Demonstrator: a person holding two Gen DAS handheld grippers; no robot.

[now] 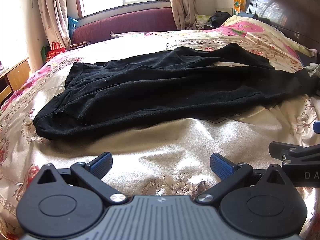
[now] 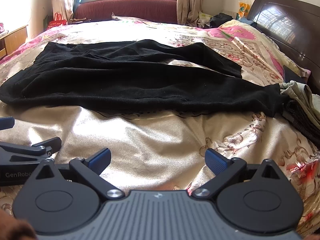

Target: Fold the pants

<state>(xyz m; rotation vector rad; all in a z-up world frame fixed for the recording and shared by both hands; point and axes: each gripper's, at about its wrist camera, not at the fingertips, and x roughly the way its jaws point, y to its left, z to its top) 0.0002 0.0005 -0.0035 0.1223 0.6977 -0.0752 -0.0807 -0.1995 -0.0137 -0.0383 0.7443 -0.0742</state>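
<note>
Black pants [image 1: 160,88] lie spread across the bed, waist at the left, two legs running to the right with a gap of quilt between them. They also show in the right wrist view [image 2: 130,80]. My left gripper [image 1: 161,165] is open and empty, low over the quilt in front of the pants' near edge. My right gripper [image 2: 157,161] is open and empty, beside the left one, also short of the near edge. Each gripper shows at the edge of the other's view.
The bed has a shiny floral quilt [image 2: 160,132]. Folded clothes [image 2: 302,108] lie at the right by the leg ends. A dark headboard [image 2: 284,24] stands at the right, a maroon sofa [image 1: 124,26] and window behind, a wooden cabinet [image 1: 14,78] at the left.
</note>
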